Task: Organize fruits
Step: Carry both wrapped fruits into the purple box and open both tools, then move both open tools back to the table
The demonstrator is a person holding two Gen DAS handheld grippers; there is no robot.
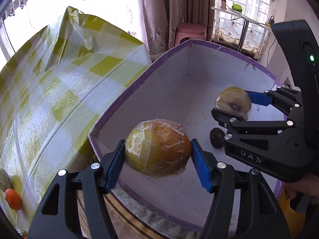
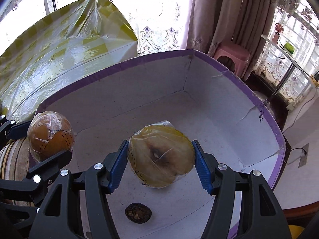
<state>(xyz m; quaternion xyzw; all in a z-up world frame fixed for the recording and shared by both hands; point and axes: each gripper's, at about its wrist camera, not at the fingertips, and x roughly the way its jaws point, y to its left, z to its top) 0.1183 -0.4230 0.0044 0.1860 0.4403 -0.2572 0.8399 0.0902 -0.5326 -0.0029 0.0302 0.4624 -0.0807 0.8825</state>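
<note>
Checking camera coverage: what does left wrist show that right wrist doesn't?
Left wrist only: a small orange fruit on the checked tablecloth, outside the box.
Right wrist only: a wall socket low on the right.
Both: the purple-rimmed box, the left gripper shut on the wrapped orange-yellow fruit, the right gripper shut on the wrapped yellow fruit, and the dark shrivelled fruit.

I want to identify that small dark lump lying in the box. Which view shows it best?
The right wrist view: the dark lump lies whole on the box floor, seen from above. In the left wrist view, the right tool partly covers it.
</note>
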